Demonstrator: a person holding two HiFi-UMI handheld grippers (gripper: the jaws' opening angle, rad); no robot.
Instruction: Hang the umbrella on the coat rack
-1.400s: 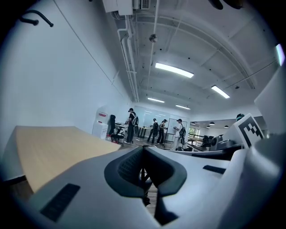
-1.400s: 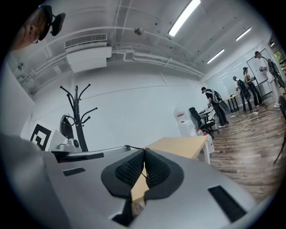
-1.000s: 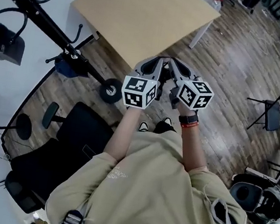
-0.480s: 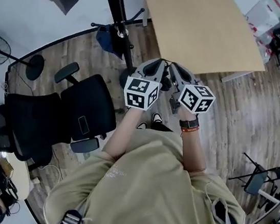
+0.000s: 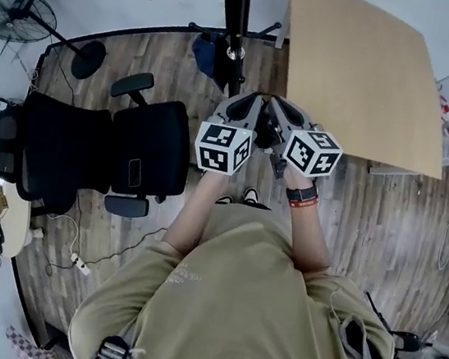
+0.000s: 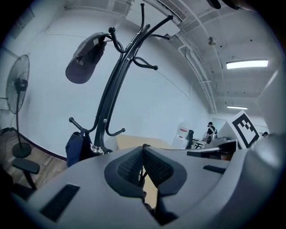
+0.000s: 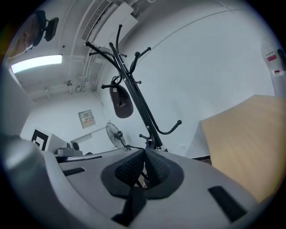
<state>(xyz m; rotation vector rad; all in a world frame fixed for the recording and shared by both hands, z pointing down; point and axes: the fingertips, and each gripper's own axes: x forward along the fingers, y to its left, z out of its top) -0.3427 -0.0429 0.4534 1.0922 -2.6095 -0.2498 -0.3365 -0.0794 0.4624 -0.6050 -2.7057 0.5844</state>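
The black coat rack (image 5: 235,18) stands straight ahead of me, its pole (image 6: 109,105) rising past curved hooks. A dark blue bundle (image 6: 77,145), seemingly the folded umbrella, hangs from a low hook near the base (image 5: 206,54). A dark cap (image 6: 82,62) hangs from an upper hook and also shows in the right gripper view (image 7: 120,102). My left gripper (image 5: 256,99) and right gripper (image 5: 277,101) are held side by side in front of my chest, short of the rack. Both are shut, pads touching, with nothing between them (image 6: 143,150) (image 7: 144,154).
A light wooden table (image 5: 364,70) stands to the right of the rack. Two black office chairs (image 5: 150,147) (image 5: 42,149) stand on the left. A standing fan (image 5: 21,3) is at the far left near the white wall. Cables lie on the wooden floor (image 5: 73,257).
My view has swung round: the coat rack has moved from the upper left to straight ahead, and the table has moved to the right. Both grippers have stayed together and shut.
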